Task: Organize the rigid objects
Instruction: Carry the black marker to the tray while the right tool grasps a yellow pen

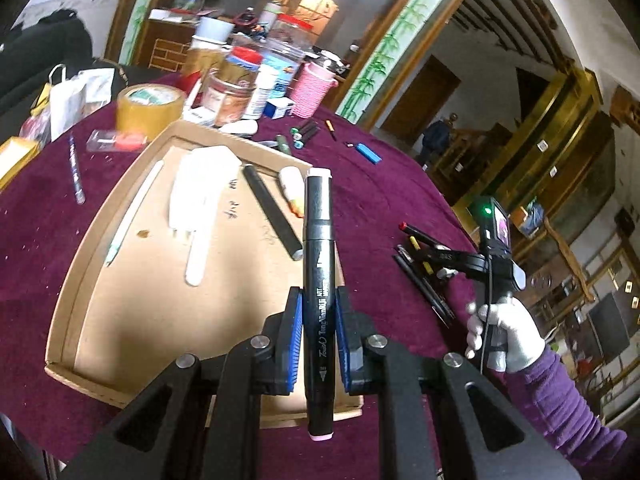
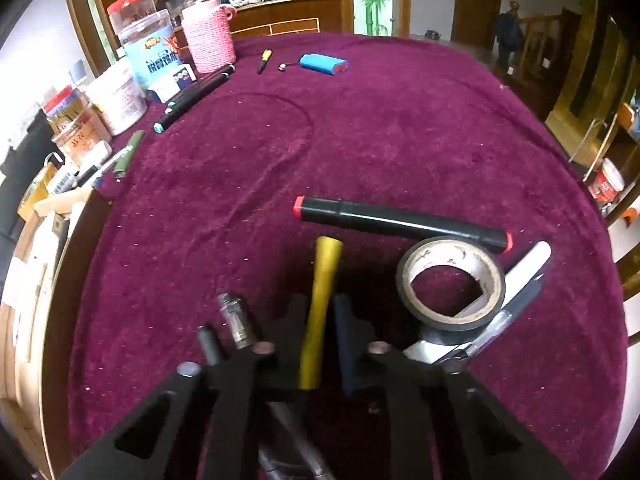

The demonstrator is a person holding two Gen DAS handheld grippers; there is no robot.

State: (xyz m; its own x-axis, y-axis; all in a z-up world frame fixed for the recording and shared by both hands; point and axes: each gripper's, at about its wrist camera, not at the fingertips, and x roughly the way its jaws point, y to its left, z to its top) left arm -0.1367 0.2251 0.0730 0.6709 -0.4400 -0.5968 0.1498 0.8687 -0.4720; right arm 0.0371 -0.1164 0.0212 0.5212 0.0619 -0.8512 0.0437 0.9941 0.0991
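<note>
— Maroon cloth covers the round desk [image 2: 400, 128], with jars and tubs crowded along its far edge. Why the cardboard tray [image 1: 80, 288] in the middle?

— It looks like the collecting place: long things already lie side by side in it, so my guess is that each pen goes there.

— And the left gripper [image 1: 318, 344]?

— Its jaws are clamped on a black marker [image 1: 318, 280] with pale pink caps, held lengthwise over the tray's near corner, probably so it can be laid parallel to the others.

— The right gripper [image 2: 324, 344]?

— Its jaws have closed narrow on a yellow pen [image 2: 320, 312] beside the tape roll [image 2: 450, 280] and the red-capped marker [image 2: 400, 222], out on the cloth, well apart from the tray. Gripping it along its length should keep it from swivelling.
</note>
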